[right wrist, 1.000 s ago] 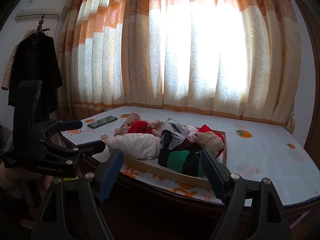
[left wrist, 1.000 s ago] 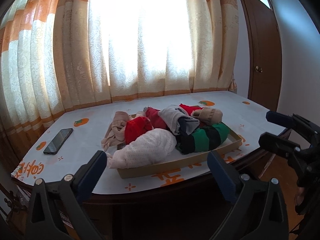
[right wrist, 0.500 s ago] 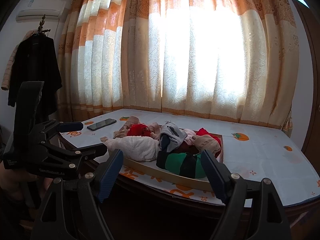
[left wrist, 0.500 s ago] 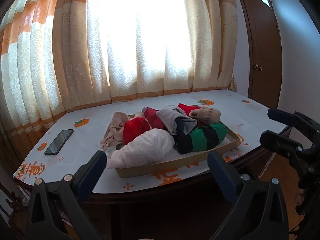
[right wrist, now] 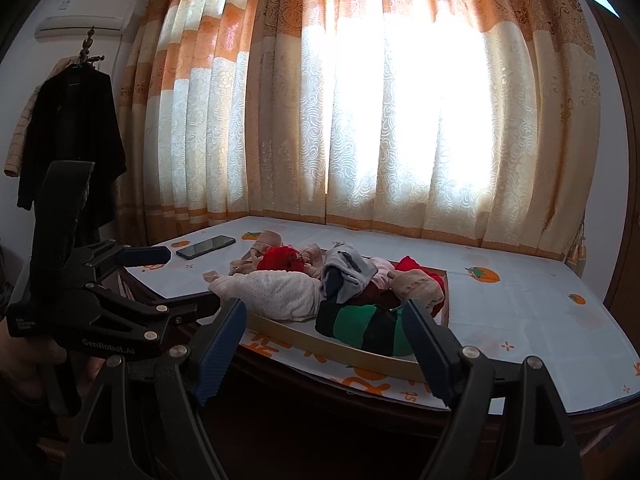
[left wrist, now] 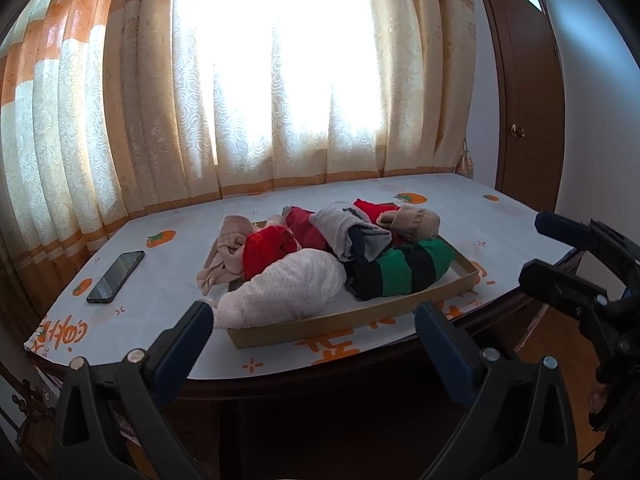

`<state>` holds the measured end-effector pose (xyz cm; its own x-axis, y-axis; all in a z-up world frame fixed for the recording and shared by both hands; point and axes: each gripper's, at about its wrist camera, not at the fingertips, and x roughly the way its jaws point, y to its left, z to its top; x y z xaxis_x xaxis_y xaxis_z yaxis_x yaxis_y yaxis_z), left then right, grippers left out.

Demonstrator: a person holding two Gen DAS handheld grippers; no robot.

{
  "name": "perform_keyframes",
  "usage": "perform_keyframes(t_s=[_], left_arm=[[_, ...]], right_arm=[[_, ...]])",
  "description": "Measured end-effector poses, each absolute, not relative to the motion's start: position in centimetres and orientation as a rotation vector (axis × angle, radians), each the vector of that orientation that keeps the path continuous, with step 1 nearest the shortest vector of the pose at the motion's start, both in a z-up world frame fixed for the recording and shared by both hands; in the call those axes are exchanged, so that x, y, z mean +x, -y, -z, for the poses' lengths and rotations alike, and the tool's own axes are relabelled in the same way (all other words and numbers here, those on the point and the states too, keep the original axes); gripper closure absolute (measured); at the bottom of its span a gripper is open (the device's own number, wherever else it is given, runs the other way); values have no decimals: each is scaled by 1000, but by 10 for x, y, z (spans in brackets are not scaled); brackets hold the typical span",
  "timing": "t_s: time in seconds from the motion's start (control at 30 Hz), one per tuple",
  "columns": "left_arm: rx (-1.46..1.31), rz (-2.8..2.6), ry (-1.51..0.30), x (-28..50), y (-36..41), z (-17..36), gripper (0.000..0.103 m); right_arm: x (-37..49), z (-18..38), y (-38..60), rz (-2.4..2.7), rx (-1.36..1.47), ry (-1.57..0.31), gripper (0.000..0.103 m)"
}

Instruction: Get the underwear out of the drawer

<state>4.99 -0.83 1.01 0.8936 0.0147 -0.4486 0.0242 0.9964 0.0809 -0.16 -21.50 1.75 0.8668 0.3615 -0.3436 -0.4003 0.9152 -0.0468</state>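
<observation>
two grippers, left (left wrist: 308,330) and right (right wrist: 324,334), both agape, empty | underwear (left wrist: 332,256) in drawer (left wrist: 360,314) ahead, well apart

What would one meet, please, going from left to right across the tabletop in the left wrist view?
Black phone → beige garment draped over the tray's left end → white dotted garment → green-and-black striped garment → right end of the shallow cardboard tray.

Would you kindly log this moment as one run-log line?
stage: pre-reach | left gripper: open, empty | right gripper: open, empty | shallow cardboard drawer tray: full of rolled garments, untouched
</observation>
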Motion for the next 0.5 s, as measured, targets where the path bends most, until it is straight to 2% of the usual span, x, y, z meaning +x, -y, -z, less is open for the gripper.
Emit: perform_keyframes(t_s=[0.5], left_arm=[[104,3,-462,51,10,-2,1]], right_arm=[[-1,-9,210,-413,-123,-359,21]])
